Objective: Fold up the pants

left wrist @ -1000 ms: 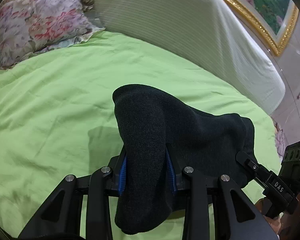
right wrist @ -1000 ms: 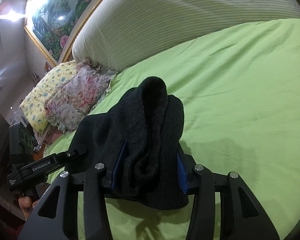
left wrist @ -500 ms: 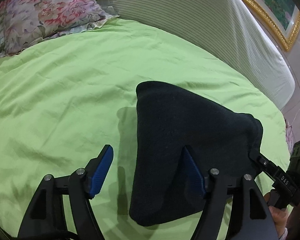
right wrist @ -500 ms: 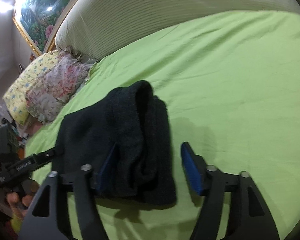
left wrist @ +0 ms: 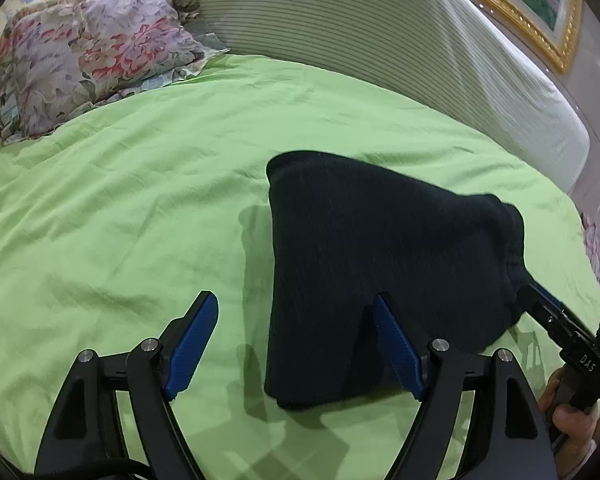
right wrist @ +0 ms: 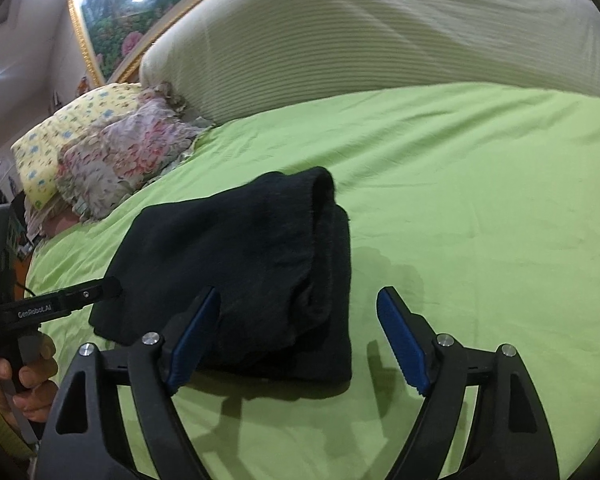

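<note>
The black pants (left wrist: 372,256) lie folded into a compact bundle on the green bedsheet (left wrist: 120,200); they also show in the right wrist view (right wrist: 252,264). My left gripper (left wrist: 296,344) is open, at the bundle's near left edge, holding nothing; its right blue pad (left wrist: 398,346) is against the cloth. My right gripper (right wrist: 300,340) is open at the bundle's near right edge, its left pad (right wrist: 192,340) beside the cloth. Each gripper shows in the other's view, at the bundle's far side (left wrist: 572,352) (right wrist: 52,304).
Floral pillows (left wrist: 84,56) and a yellow pillow (right wrist: 60,136) sit at the head of the bed. A striped padded headboard (left wrist: 380,40) runs behind, with a gold-framed painting (right wrist: 132,4) on the wall above. The sheet (right wrist: 480,200) stretches wide to the right.
Both grippers were shut on the pants a second ago. They have opened and let go, and the bundle now rests on the sheet. Both grippers have drawn back slightly.
</note>
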Motion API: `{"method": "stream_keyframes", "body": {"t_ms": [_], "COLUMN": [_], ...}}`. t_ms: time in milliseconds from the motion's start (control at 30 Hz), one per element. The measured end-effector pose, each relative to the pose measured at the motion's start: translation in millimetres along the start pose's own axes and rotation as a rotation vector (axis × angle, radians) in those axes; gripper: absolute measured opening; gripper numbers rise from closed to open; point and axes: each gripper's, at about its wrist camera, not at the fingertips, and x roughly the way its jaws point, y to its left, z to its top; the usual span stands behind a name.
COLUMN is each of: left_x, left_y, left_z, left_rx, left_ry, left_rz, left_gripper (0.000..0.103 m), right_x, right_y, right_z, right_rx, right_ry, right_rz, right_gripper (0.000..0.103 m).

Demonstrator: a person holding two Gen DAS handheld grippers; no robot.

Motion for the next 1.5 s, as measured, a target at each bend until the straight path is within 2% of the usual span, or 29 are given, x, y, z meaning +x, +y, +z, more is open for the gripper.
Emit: {"method": "stream_keyframes", "body": {"t_ms": [133,267,333,533,733,1000,1267,1500], "left_x": [-4.8,-12.1,-15.8,-30.8,-36.7,-42.9,-39.0,-41.6], "left_y": [-2.2,-0.5,0.8,-9.1,-24.7,-31.8,-32.0,-33.6], "left_z": [-7.2,-13.8,-15.6,-23.8,-35.0,-46.8,-55.7,-62.9], "left_rx": [0.004,-0.016,-0.028,0.034,0.098,0.133,0.135,0.149], "left_ry": [0.000,-0.021,-0.026,-0.071,-0.071,-0.099,-0.075,-0.101], "left_rz": [-0.026,-0.098,-0.108,-0.055,-0.006,0.068,0.071,0.065], "left_gripper": [0.080,0.081,0.081,0.086,0.088,0.088,0.091,0.094], "right_x": [-13.0,-20.6,-23.1,-25.9,-27.7,-32.4,-35.7,-33.8], "right_y": [5.0,10.6,13.7,24.3,38.2,31.9,40.5,50.6], "right_z": [-6.9,-12.2,-15.0,-21.8,-29.1,-35.9,-40.3,-43.1], "right_rx": [-0.033,-0.057,-0.065,-0.111,-0.160,-0.130,-0.182,-0.235], "right_ry": [-0.045,-0.061,-0.064,-0.073,-0.067,-0.071,-0.091,-0.086], "right_rz": [-0.007,-0.003,-0.003,-0.020,-0.026,-0.024,-0.033,-0.038], "right_gripper": [0.086,0.088,0.089,0.091,0.096,0.100,0.103,0.103]}}
